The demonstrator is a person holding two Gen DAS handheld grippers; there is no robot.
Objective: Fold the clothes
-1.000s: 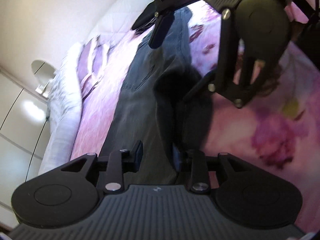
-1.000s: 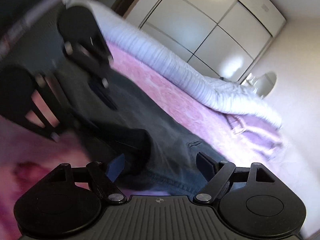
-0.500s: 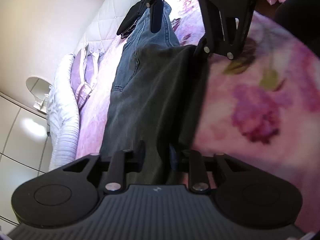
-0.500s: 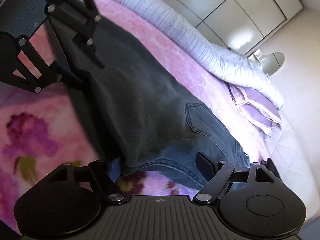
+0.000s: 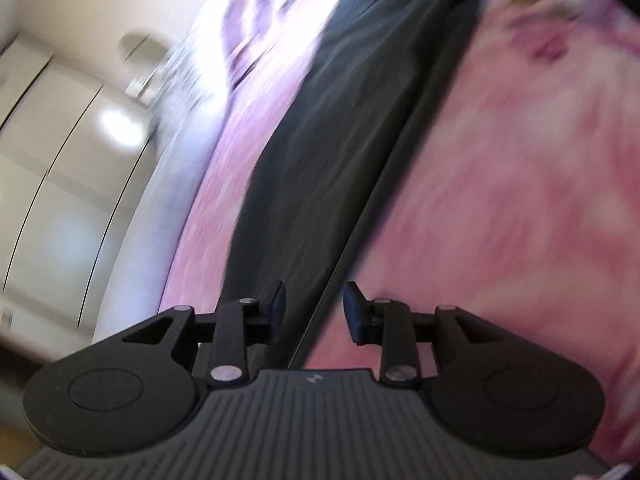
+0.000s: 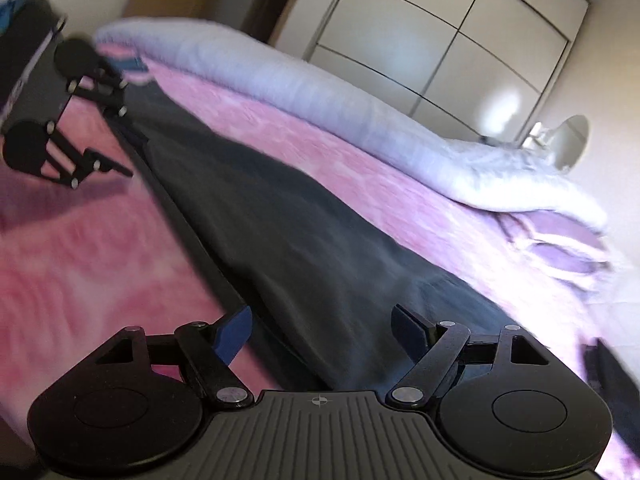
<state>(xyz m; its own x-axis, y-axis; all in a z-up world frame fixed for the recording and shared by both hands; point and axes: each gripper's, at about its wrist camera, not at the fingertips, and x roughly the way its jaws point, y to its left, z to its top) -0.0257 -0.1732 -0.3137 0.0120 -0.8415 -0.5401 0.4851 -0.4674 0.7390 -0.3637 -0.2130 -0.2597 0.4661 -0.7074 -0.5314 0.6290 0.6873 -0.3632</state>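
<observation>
1. Since the earlier frames the left claw (image 5: 312, 307) has let go of the jeans (image 6: 304, 240) and its fingers have parted, and both claws have drawn apart toward opposite ends of the garment, which now lies stretched out long and narrow; both views are smeared by motion.
2. Beneath everything is the bed (image 6: 100, 240) with its pink floral cover; along its far side runs a rolled pale lilac duvet (image 6: 340, 104), with a purple pillow (image 6: 560, 248) at one end; behind them stand white wardrobe doors (image 6: 440, 40).
3. On the bed cover the dark grey jeans lie folded lengthwise, leg over leg, in one long strip from one claw to the other; a straight folded edge runs along the side nearer the open pink cover.
4. At one end the right claw (image 6: 322, 332) is spread wide, blue-padded fingers either side of the denim, pinching nothing.
5. At the other end the left claw is partly spread and empty, the jeans' folded edge passing between its fingers without being gripped; seen from the right wrist it appears small and well apart at the far end (image 6: 124, 148).
</observation>
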